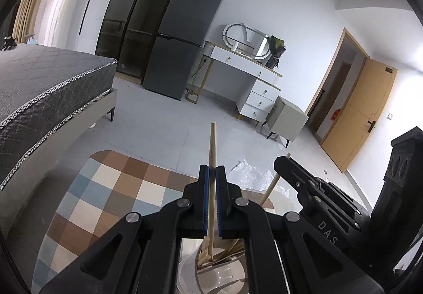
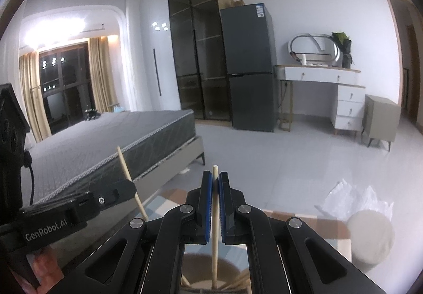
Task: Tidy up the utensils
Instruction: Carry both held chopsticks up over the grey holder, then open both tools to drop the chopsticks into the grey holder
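Holding one wooden chopstick (image 1: 213,151) in your left hand-held gripper (image 1: 212,175), pads clamped; your right hand-held gripper (image 2: 215,180) pinches another chopstick (image 2: 215,214), both poised above the white holder (image 1: 190,267) of sticks.

Fridge (image 2: 249,74) stands between wardrobe (image 2: 197,45) and dressing table (image 2: 330,77).

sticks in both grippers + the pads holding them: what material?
Both sticks, the left gripper's and the right gripper's: likely bare wood or bamboo; pale tan, matte, slightly tapered. Pads: blue, ribbed, look like rubber or soft plastic, though softness can't be confirmed. Jaw bodies: matte black plastic, apparently.
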The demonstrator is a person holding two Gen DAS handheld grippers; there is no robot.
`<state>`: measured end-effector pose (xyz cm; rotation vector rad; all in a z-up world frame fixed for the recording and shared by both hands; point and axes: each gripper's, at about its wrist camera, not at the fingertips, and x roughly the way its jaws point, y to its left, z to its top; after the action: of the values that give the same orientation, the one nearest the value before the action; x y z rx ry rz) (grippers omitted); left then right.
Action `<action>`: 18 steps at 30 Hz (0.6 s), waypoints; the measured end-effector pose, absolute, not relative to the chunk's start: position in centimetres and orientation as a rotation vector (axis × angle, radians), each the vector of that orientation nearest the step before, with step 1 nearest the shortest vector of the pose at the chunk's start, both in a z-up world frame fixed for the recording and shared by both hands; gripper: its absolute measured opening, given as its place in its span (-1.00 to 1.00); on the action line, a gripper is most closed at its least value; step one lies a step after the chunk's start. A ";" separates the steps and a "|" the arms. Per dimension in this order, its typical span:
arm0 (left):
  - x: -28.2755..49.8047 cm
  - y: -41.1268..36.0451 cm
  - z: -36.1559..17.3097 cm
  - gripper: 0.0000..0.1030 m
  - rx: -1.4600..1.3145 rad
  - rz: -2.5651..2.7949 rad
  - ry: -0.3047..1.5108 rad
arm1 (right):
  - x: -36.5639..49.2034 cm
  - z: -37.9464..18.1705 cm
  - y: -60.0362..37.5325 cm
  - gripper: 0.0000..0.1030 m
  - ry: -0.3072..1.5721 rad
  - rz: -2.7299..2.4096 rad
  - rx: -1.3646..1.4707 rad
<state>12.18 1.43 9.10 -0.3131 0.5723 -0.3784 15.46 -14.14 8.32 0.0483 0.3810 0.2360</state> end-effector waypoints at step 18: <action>10.7 0.6 8.5 -0.99 -0.268 -0.484 0.779 | 13.6 6.9 -16.1 -0.85 0.502 0.236 0.093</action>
<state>10.65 0.56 8.53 -0.2685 0.7789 -0.4836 13.56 -16.14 6.88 0.0927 0.5015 0.2364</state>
